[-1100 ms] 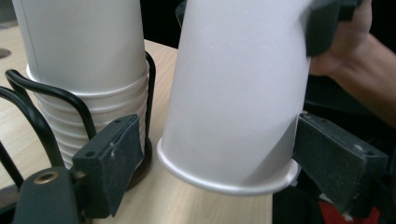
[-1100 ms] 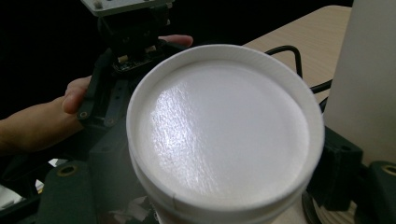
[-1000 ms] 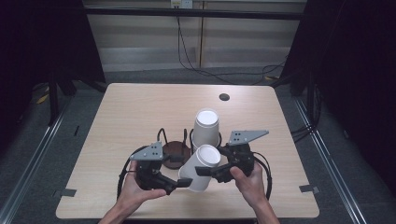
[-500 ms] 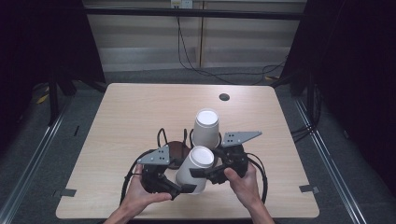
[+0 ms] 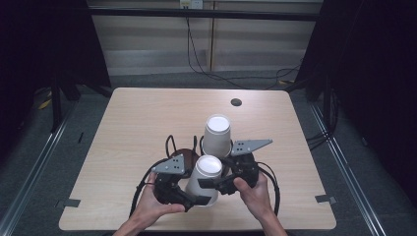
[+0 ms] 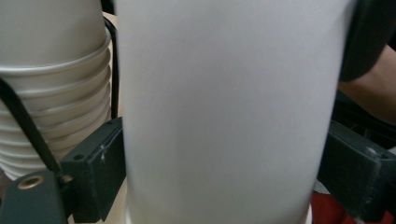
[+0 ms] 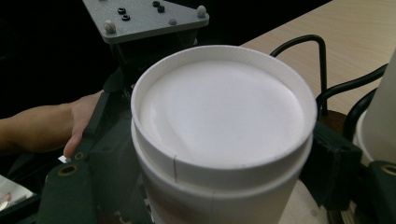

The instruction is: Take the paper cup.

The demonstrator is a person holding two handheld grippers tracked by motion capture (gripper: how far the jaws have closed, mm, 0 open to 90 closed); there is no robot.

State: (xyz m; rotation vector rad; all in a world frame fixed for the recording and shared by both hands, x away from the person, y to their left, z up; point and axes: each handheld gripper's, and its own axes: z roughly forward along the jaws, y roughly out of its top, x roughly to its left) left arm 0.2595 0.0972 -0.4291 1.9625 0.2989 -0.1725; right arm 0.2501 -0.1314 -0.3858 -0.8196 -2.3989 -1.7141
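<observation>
A white paper cup (image 5: 204, 177) stands upside down near the table's front edge, with a gripper on each side. My left gripper (image 5: 199, 196) takes it low down. In the left gripper view the cup (image 6: 224, 107) has a pad (image 6: 100, 170) against each wall with no gap showing. These jaws have just been opening, and the cup is still between them. My right gripper (image 5: 214, 183) is shut higher up, just under the cup's base (image 7: 219, 107), its pads (image 7: 331, 156) on the wall. A stack of upside-down cups (image 5: 217, 135) stands just behind.
A dark brown round thing (image 5: 186, 155) lies behind the left gripper. Black cables (image 5: 169, 145) loop around both grippers on the wooden table (image 5: 147, 118). A small dark hole (image 5: 236, 102) sits near the far edge. The stacked rims (image 6: 51, 107) are close to the left jaw.
The near cup has gone from leaning between the grippers to standing upright. The left gripper has come in closer to it. The right gripper has barely shifted.
</observation>
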